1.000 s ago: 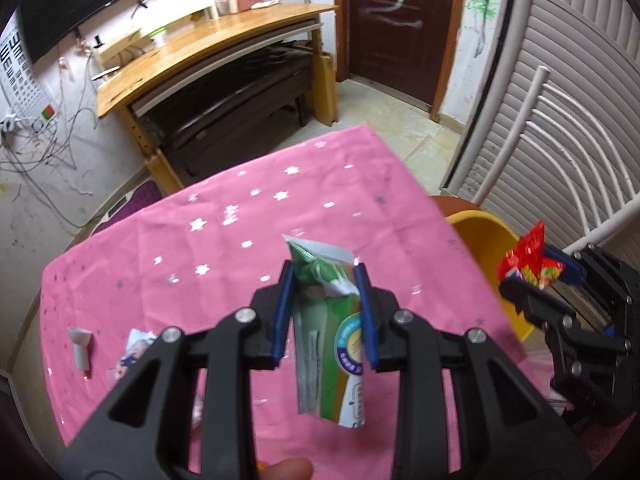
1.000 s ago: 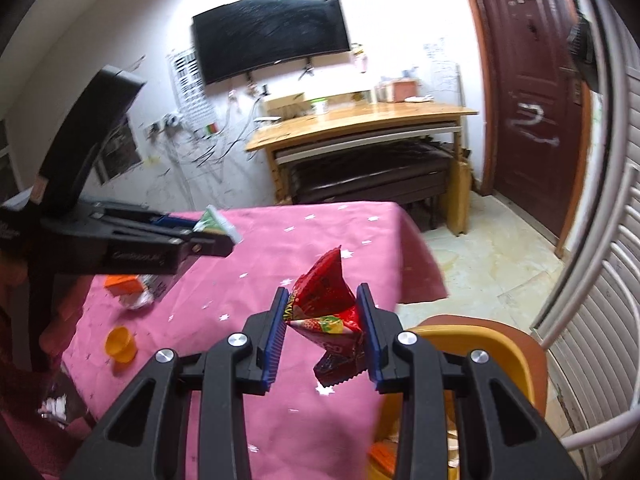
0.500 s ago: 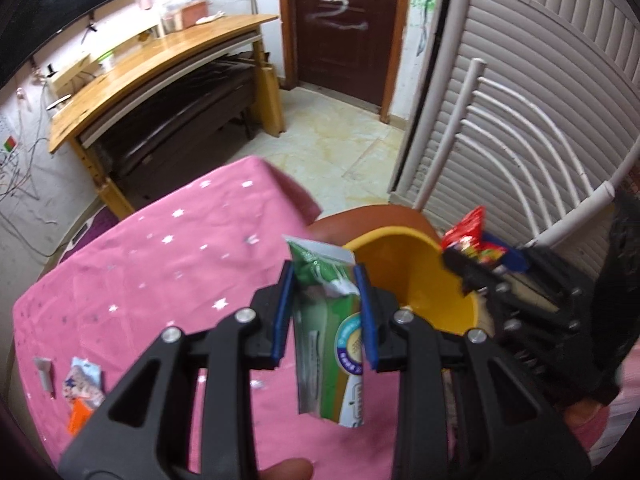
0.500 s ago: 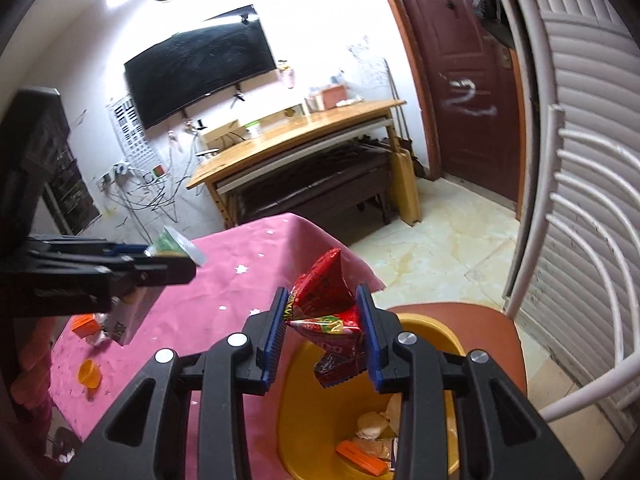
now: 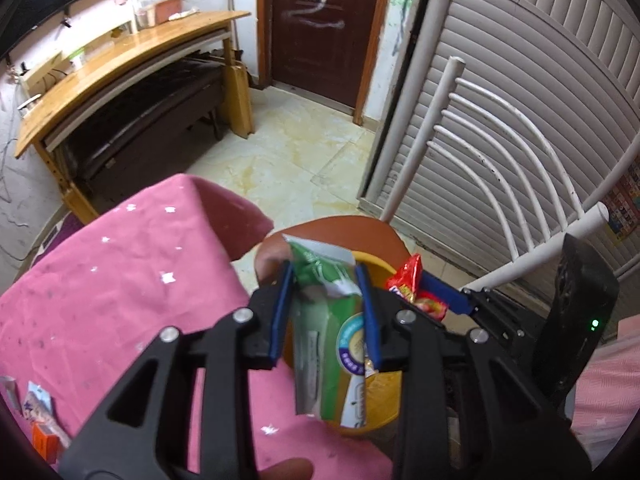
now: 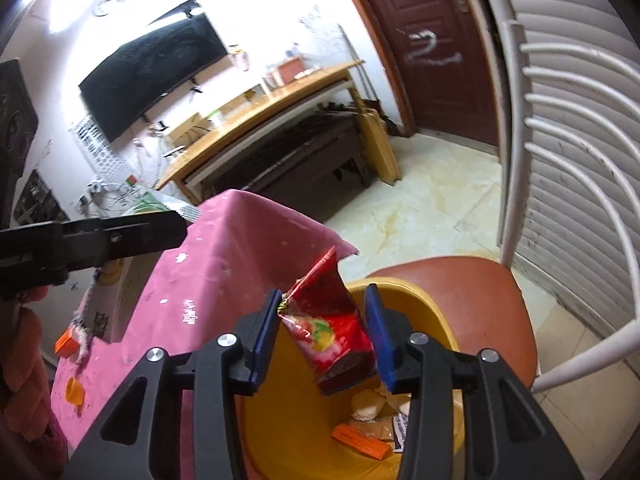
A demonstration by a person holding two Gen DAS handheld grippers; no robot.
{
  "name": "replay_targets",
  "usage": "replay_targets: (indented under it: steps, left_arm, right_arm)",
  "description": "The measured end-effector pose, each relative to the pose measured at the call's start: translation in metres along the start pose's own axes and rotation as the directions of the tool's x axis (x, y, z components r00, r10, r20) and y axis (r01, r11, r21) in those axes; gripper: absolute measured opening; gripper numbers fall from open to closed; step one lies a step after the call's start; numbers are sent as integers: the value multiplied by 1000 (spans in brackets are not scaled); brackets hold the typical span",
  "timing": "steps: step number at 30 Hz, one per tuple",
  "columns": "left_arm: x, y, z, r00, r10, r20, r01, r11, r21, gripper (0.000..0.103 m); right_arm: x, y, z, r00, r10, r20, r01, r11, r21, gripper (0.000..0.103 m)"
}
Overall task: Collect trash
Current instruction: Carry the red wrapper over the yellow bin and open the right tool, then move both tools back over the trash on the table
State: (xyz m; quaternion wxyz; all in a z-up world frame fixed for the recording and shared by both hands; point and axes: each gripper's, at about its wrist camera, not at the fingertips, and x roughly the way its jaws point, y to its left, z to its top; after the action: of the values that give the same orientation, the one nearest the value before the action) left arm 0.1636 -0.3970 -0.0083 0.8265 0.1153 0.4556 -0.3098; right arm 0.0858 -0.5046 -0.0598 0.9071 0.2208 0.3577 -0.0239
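Both claws are spreading over the yellow bin [image 6: 424, 300]: right claw [image 6: 322, 334] around a red snack wrapper [image 6: 332, 328], left claw [image 5: 325, 312] around a green carton [image 5: 332, 344].

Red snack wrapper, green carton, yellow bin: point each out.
red snack wrapper [image 6: 332, 332], right wrist view, printed front
green carton [image 5: 328, 344], left wrist view, front panel
yellow bin [image 6: 416, 296], right wrist view, far rim

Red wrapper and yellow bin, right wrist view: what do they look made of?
Red wrapper: probably thin glossy plastic film; it is creased, printed and catches light. It sits between the opening jaws of the right gripper.
Yellow bin: likely moulded plastic, smooth and slightly shiny, uniform colour and a rounded rim.
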Motion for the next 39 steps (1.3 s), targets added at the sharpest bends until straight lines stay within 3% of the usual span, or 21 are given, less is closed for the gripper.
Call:
replay_targets:
  steps: [1, 3, 4, 15, 20, 25, 33, 39]
  left_arm:
    - [3, 0, 0, 1000, 3, 0, -3, 1000, -5, 36]
    - [8, 0, 1, 1000, -5, -6, 5, 1000, -6, 60]
    - [10, 0, 1, 1000, -11, -8, 11, 1000, -7, 64]
    - [-5, 20, 9, 1000, -6, 25, 8, 998, -55, 72]
    - [-32, 40, 2, 997, -13, 72, 21, 993, -114, 81]
    - [-66, 72, -15, 993, -5, 121, 27, 984, -178, 88]
    - [-127, 157, -51, 972, 125, 198, -70, 963, -262, 91]
    - [-150, 216, -74, 961, 205, 186, -143, 943, -300, 92]
  right_arm:
    - [2, -3, 0, 1000, 5, -5, -5, 1000, 8, 39]
    - [4, -5, -2, 1000, 14, -14, -14, 1000, 15, 40]
    - [4, -5, -2, 1000, 15, -15, -15, 1000, 14, 41]
    - [8, -7, -6, 1000, 13, -19, -13, 1000, 16, 50]
    - [4, -4, -2, 999, 44, 12, -44, 999, 25, 63]
    - [-4, 6, 2, 996, 80, 46, -81, 997, 17, 69]
    - [-18, 50, 8, 986, 132, 100, -126, 990, -63, 79]
    - [-16, 93, 16, 984, 143, 103, -131, 984, -120, 85]
